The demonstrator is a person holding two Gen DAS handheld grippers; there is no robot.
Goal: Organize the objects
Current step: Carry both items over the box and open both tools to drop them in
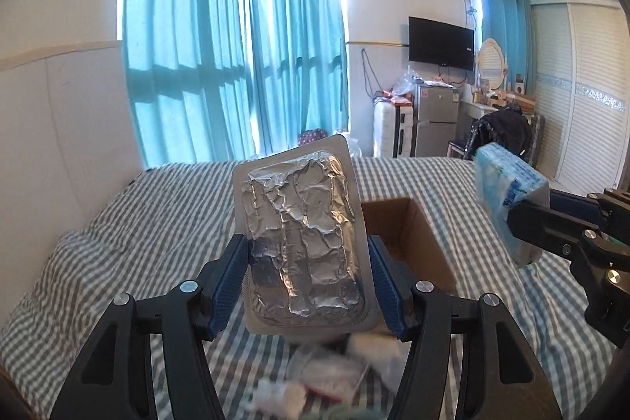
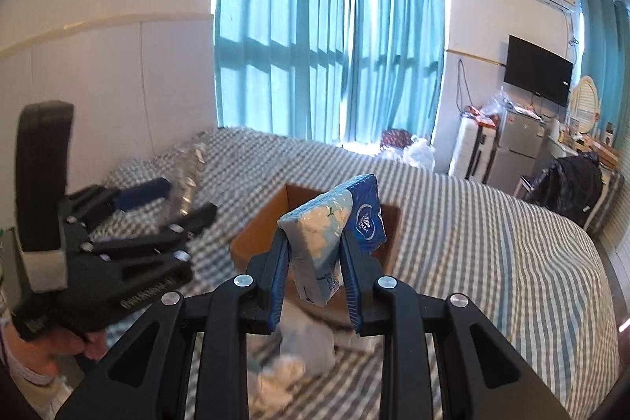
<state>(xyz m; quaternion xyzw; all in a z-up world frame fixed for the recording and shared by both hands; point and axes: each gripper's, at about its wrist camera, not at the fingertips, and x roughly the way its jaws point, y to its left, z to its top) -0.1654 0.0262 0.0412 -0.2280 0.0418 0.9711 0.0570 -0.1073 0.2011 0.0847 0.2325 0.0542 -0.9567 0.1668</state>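
Note:
My left gripper (image 1: 303,254) is shut on a silver foil blister pack (image 1: 301,235), held upright above the striped bed. An open cardboard box (image 1: 409,235) sits on the bed just behind and right of it. My right gripper (image 2: 315,247) is shut on a blue and white tissue pack (image 2: 330,235), held above the near edge of the same box (image 2: 260,231). The right gripper with the tissue pack (image 1: 508,195) also shows at the right of the left wrist view. The left gripper (image 2: 173,199) shows blurred at the left of the right wrist view.
Loose small packets and white items (image 1: 315,376) lie on the striped bedcover (image 1: 118,243) below the grippers, also in the right wrist view (image 2: 299,353). A wall and blue curtains (image 1: 236,46) stand behind the bed. A fridge, suitcase and chair (image 1: 433,121) stand at the far right.

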